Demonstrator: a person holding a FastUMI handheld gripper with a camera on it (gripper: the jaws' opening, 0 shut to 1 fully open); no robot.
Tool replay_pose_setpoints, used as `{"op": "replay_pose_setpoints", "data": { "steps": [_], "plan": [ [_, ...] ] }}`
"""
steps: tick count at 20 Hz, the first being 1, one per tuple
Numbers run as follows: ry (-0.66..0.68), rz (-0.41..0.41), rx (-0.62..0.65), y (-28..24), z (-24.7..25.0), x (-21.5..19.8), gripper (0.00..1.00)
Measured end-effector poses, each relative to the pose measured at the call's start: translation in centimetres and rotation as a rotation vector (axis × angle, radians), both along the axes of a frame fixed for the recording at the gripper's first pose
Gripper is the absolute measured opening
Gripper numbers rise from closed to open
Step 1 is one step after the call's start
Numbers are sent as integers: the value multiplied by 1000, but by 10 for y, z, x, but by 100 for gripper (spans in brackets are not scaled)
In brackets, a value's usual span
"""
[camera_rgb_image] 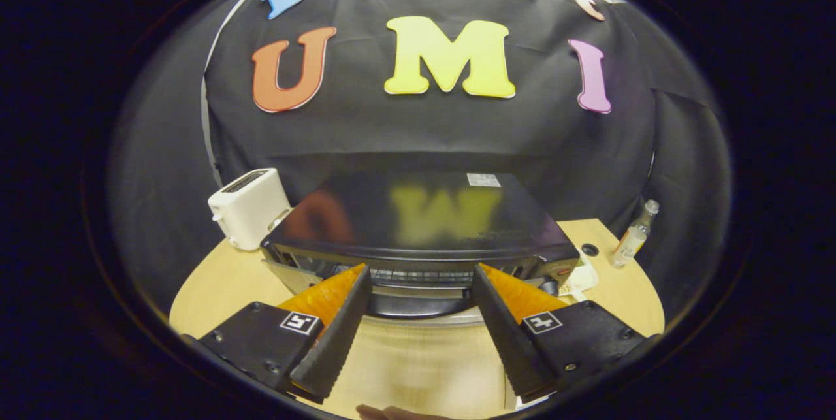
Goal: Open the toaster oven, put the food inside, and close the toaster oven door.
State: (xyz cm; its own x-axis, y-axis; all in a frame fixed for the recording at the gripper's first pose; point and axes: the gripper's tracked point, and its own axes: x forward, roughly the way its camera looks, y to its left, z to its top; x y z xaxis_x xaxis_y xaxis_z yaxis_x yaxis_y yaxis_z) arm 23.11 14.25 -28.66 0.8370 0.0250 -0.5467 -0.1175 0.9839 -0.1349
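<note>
Fingers point(418, 279) spread wide w/ nothing between them, tips just short of the toaster oven's point(418, 224) front edge, looking down on it from above. The toaster oven sits mid-surface point(215, 289), dark glossy top facing the camera; front seen edge-on, so can't tell for sure if the door is down, though a pale band under the front lip may be the door or its handle. Wire rack point(418, 274) shows thru the front between the fingertips. Food not made out. Wide spread prob. suits straddling the handle or door edge, gripper centred on the oven for that reason. White pop-up toaster point(248, 208) stands just left of the oven, touching or nearly. Small clear bottle point(635, 234) stands apart to the right near the surface's rim, out of the door's swing. Dark round spot point(590, 249) on the surface beside the bottle.
</note>
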Motion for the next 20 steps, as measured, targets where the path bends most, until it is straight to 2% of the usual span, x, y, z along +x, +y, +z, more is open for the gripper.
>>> {"op": "replay_pose_setpoints", "data": {
  "steps": [12,20],
  "plan": [
    [36,54,-58,-9,-28,-67,98],
    [139,61,-50,-21,-83,-117,98]
  ]
}}
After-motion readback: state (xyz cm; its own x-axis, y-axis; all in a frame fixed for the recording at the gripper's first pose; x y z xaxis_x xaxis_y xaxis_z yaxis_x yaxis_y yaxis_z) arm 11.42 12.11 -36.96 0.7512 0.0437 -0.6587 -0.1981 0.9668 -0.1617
